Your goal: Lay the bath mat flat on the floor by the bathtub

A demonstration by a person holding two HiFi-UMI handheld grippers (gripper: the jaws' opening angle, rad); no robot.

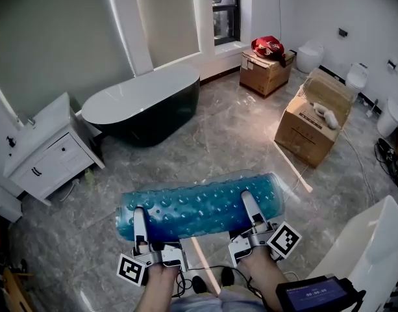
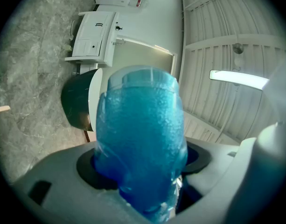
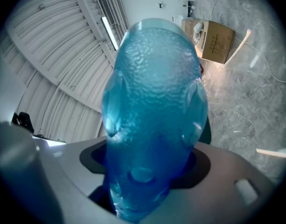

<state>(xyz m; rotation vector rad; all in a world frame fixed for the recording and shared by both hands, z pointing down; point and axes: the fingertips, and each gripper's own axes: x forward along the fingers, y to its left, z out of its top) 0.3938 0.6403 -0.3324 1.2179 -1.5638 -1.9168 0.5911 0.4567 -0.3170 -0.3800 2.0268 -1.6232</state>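
A translucent blue bath mat (image 1: 199, 203) with suction bumps is rolled into a thick tube and held crosswise above the grey marble floor. My left gripper (image 1: 139, 221) is shut on the roll near its left end, and my right gripper (image 1: 248, 207) is shut on it near its right end. In the left gripper view the mat (image 2: 140, 139) fills the space between the jaws; the right gripper view shows the same mat (image 3: 154, 115). The dark bathtub with a white rim (image 1: 143, 106) stands further ahead and to the left, also seen as the tub (image 2: 77, 104).
A white vanity cabinet (image 1: 49, 148) stands left of the tub. Two cardboard boxes (image 1: 315, 119) (image 1: 267, 70) sit at the right and back right, with toilets (image 1: 309, 56) along the right wall. A white fixture (image 1: 374, 246) is close at the lower right. Cables trail on the floor.
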